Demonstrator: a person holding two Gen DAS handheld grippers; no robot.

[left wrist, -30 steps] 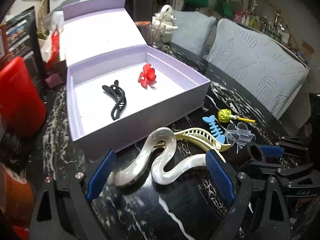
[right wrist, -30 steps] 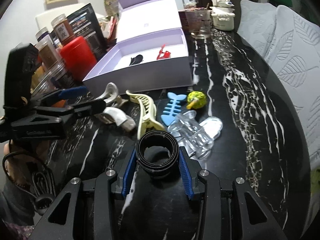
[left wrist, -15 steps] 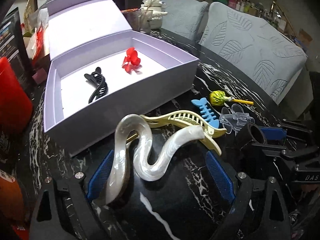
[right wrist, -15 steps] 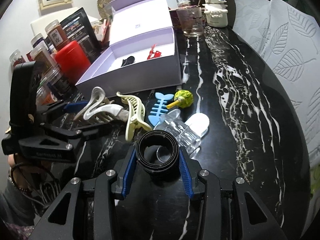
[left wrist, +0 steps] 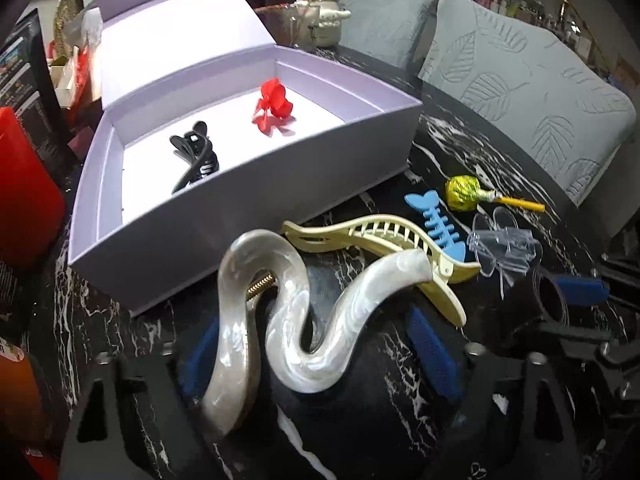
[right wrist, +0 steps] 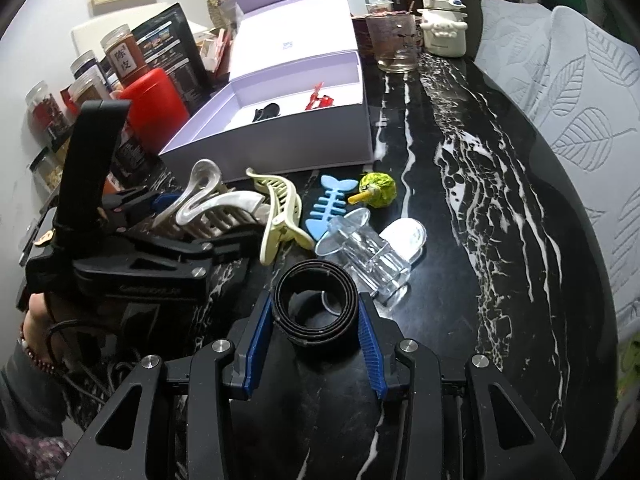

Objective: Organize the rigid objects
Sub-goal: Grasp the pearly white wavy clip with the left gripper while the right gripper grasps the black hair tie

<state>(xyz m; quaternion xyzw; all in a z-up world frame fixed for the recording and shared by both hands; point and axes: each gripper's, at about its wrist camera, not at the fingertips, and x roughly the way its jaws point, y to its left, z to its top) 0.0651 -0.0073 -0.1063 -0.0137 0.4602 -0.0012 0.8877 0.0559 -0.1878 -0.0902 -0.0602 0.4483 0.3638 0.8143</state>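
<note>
Two clips sit in the lavender box (left wrist: 248,216); left gripper (left wrist: 316,354) is closing around the pearl clip (left wrist: 280,320), perhaps not yet pinching; right gripper (right wrist: 312,346) clamps the black band (right wrist: 314,300); several pieces remain outside.

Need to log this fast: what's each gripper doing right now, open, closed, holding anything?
Left gripper: jaws closing around the white wavy hair clip, not yet gripping it.
Right gripper: shut on the black coiled band.

The left hand-held gripper (left wrist: 316,356) tilts steeply downward, its jaws closing around a wavy pearl hair clip (left wrist: 280,320) that lies between the blue pads. The right hand-held gripper (right wrist: 314,330) also tilts downward, clamped on a black ring (right wrist: 316,304).
</note>
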